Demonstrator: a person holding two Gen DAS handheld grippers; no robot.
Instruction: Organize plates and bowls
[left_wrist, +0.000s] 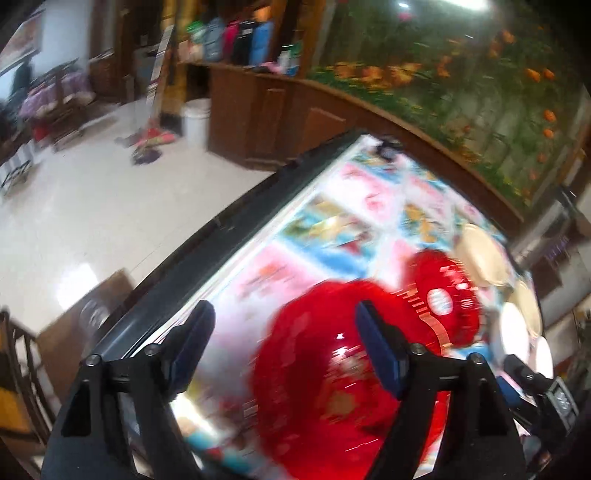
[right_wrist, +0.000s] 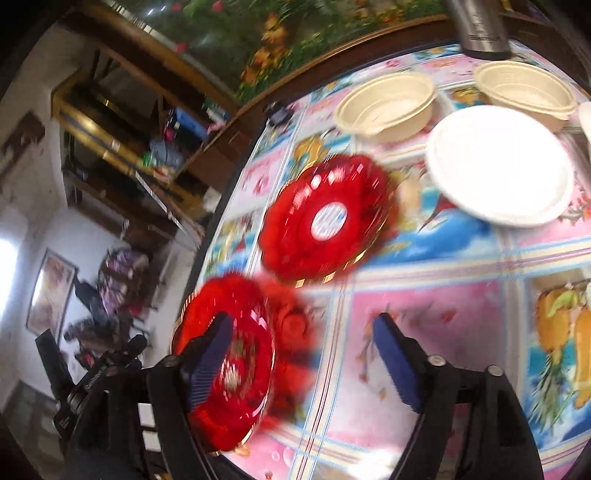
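I'm seeing two glossy red plates (right_wrist: 325, 221) blurring mid-frame, the nearer one (right_wrist: 225, 365) lower left; both my claws (left_wrist: 284, 343) (right_wrist: 303, 354) are gaping, gripping nothing.

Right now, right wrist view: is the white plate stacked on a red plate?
No. The white plate lies on the tablecloth, apart from both red plates.

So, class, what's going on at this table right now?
A person holds a gripper in each hand over a table with a bright patterned cloth. Both the left gripper and right gripper are open and hold nothing. Two red plates lie apart, one near, one farther. Beyond sit a white plate and two cream bowls. Nothing is stacked yet.
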